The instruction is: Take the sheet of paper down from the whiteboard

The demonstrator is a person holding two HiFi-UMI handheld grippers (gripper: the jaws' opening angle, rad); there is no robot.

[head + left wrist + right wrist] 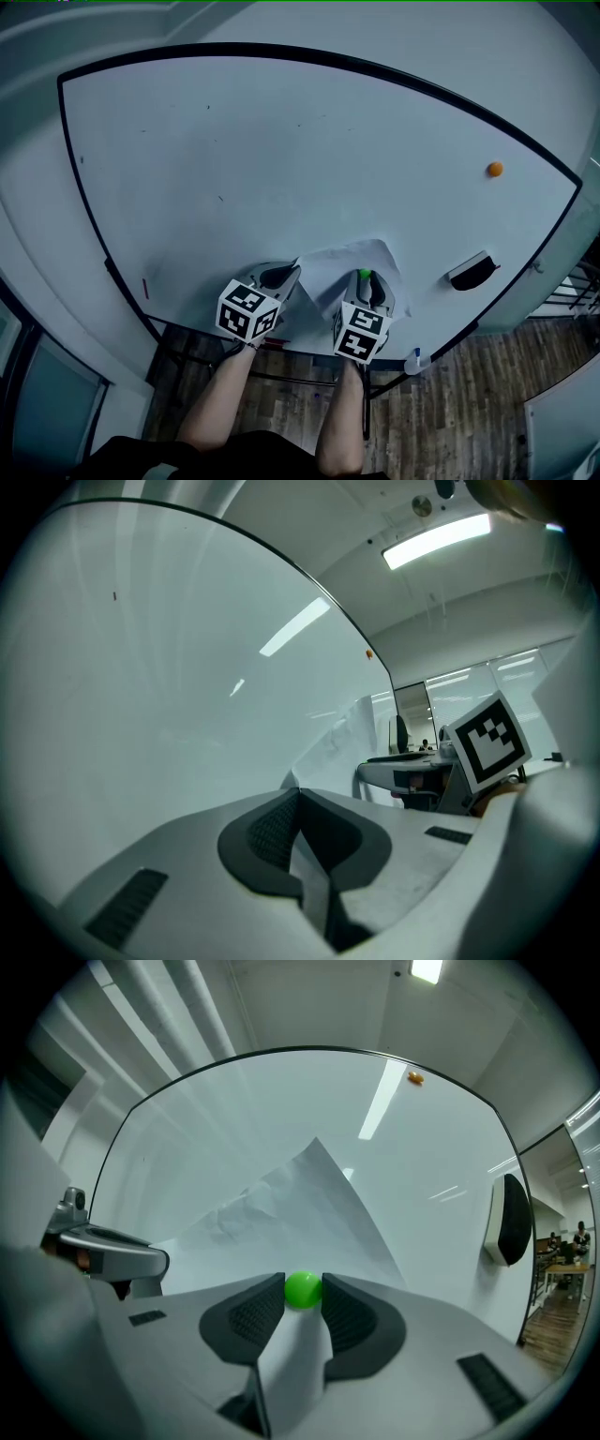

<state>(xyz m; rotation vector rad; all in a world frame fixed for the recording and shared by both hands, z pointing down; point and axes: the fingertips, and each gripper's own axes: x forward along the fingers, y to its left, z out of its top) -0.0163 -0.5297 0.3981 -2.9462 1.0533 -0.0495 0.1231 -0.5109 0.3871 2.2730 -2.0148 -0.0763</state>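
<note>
The head view is dim and cold, with a blue-grey cast over the whiteboard (281, 159) and no hard shadows. Its wide-angle lens bows the board's black frame (309, 57) into an arc, and the picture darkens toward the lower corners. In the left gripper view a ceiling light strip (436, 538) burns out to white at the top right and throws pale streaks of glare across the glossy board, while the closest surfaces at the bottom are soft. The right gripper view is brighter and fairly sharp mid-frame, shows a reflected streak (378, 1101) on the board, and has black vignetting in its corners.

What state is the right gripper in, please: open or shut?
Shut: the right gripper pinches the green magnet between its pads, on the sheet of paper.
</note>
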